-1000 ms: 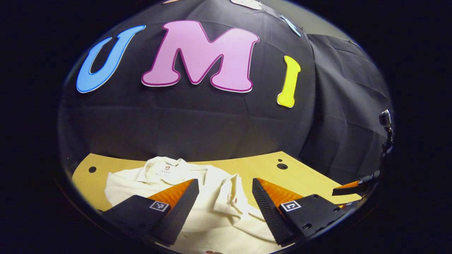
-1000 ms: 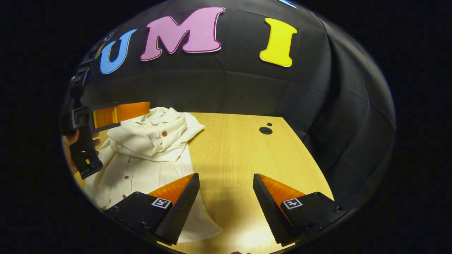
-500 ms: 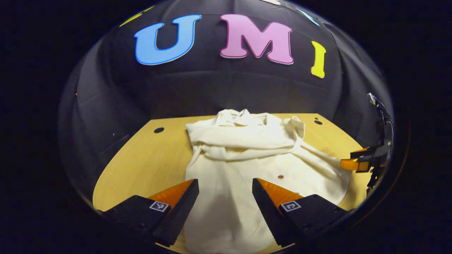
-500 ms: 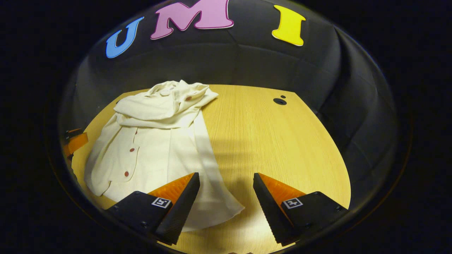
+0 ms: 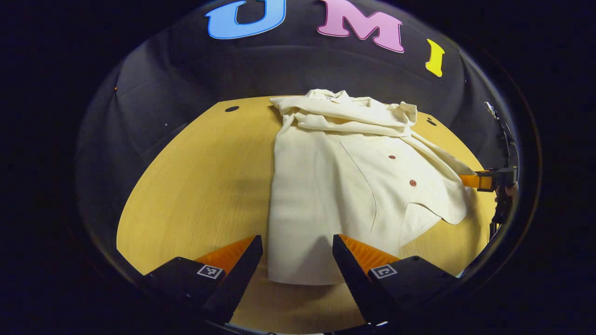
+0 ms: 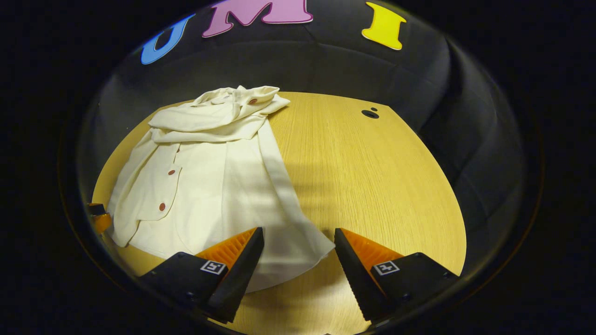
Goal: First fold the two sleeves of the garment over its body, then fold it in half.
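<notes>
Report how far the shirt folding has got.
Done: both sleeves lie bunched across the top of the cream shirt near the collar. In hand: nothing; the left gripper and right gripper hover open above the near hem. Left: the fold in half; the body lies full length on the table.

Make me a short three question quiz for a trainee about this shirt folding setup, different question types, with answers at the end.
1. True or false: the left gripper is clamped on the cream shirt.
2. Multiple choice: the sleeves lie A) spread out flat on the table, B) folded across the shirt's upper part near the collar, C) hanging off the table edge.
3. Fill in: in the right gripper view, the right gripper hovers open over the shirt's near ___.

Key: 1 false; 2 B; 3 hem.
</notes>
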Motion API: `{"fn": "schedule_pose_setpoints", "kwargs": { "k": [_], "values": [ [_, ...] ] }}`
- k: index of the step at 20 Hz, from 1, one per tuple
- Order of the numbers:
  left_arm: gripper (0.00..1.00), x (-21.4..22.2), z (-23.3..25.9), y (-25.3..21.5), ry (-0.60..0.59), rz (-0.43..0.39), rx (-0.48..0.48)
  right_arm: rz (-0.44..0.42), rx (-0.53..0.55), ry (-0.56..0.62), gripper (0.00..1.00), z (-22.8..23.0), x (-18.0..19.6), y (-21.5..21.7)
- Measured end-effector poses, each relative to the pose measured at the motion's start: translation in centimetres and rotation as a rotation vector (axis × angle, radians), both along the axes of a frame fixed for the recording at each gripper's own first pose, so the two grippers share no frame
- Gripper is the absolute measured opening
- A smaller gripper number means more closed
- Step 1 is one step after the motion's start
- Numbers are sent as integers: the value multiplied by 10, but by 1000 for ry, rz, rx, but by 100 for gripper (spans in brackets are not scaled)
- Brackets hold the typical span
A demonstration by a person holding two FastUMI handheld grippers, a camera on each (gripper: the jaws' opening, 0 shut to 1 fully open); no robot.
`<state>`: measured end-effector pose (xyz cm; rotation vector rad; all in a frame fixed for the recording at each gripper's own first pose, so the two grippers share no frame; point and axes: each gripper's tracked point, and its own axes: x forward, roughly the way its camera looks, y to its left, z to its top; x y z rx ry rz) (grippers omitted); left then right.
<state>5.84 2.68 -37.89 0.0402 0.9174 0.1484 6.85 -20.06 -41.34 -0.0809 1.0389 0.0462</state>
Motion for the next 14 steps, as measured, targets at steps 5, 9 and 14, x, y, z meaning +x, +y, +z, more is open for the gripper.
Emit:
{"fn": "schedule_pose_setpoints", "kwargs": {
  "k": [5, 9, 14],
  "values": [
    [100, -5, -7, -4, 32, -9, -15, 6, -8, -6, 93, -1, -6, 7],
    [76, -3, -10, -14, 48, -32, -64, -5, 50, 6, 58, -3, -8, 25],
    [10, 17, 8, -42, 10, -57, -209, 89, 121, 27, 6, 6, -22, 75]
  ]
}}
